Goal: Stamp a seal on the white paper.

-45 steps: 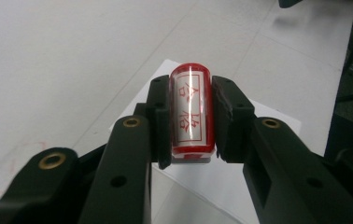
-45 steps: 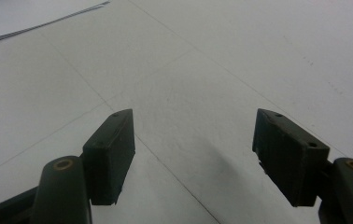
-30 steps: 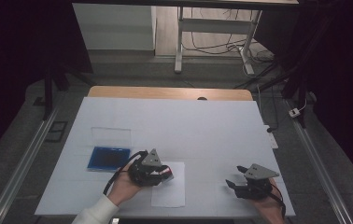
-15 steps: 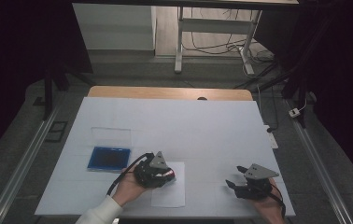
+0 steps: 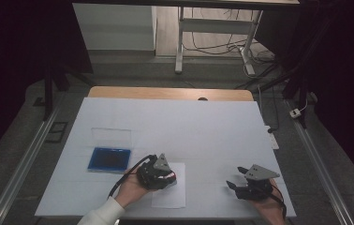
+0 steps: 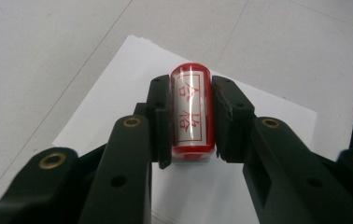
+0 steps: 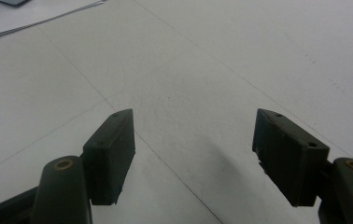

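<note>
Table (image 5: pixel 203 126) under a white cover, mostly bare; blue ink pad (image 5: pixel 110 159) at left with its clear lid (image 5: pixel 111 136) open behind it; white sheet (image 5: pixel 170 199) near the front edge, just right of the pad.

Left gripper (image 5: pixel 163 176) sits low over the sheet's top-left area, jaws clamped on a stamp (image 6: pixel 191 112) by its two sides; stamp is tipped so the printing face looks back at the left gripper view; whether it touches the paper I can't tell.

Right gripper (image 7: pixel 193 158) well apart at the right front, jaws wide, nothing between them, hovering over bare cover.

Step, my read: stamp looks inked (red rim, red characters), so pressing onto the sheet comes next; that calls for rotating the face flat down, then a square push.

Writing: red Chinese-style characters in a red frame on the stamp face; can't read them reliably; no brand visible.
</note>
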The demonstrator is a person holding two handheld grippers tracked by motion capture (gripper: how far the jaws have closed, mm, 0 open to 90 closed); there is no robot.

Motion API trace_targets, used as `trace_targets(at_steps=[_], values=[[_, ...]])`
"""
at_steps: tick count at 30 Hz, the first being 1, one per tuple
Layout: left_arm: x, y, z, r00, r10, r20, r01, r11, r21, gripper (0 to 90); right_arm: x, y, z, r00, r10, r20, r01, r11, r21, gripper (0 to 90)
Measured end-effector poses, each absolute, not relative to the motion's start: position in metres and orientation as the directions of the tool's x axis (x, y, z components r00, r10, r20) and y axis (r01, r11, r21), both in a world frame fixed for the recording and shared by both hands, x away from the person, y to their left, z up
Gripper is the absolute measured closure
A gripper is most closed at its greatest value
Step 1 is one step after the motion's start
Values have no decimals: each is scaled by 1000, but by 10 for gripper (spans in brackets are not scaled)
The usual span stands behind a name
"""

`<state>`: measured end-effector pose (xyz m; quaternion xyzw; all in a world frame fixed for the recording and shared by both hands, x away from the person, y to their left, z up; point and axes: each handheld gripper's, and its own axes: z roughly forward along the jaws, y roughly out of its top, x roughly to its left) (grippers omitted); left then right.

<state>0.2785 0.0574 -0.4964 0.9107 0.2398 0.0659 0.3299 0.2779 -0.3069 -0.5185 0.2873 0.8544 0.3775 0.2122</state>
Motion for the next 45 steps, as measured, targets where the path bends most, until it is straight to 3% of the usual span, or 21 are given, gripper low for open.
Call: trace_targets(at_steps=[45], values=[[278, 52, -502, 880, 475, -18, 388, -695, 605, 702, 277, -305, -518, -746, 647, -155, 327, 559, 762, 294]])
